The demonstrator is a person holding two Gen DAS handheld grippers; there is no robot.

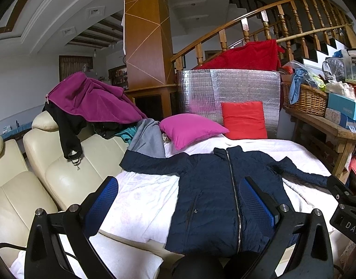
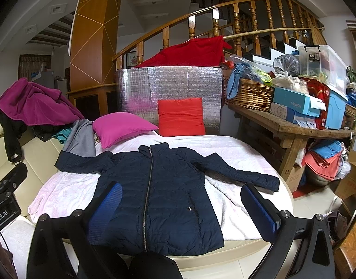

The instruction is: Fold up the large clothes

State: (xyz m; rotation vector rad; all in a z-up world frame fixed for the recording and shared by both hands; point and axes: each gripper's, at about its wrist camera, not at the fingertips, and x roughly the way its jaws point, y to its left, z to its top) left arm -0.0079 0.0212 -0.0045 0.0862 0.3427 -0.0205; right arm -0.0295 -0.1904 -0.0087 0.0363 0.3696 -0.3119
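Observation:
A navy quilted jacket lies flat, zipped, front up, sleeves spread, on a white blanket; it also shows in the right wrist view. My left gripper is open and empty, held above the jacket's near hem. My right gripper is open and empty, also above the hem. The left sleeve reaches toward the cream sofa; the right sleeve runs toward the blanket's right edge.
A pink cushion and a red cushion sit behind the jacket before a silver foil panel. Clothes, purple on top, pile on the cream sofa. A cluttered wooden bench stands at the right.

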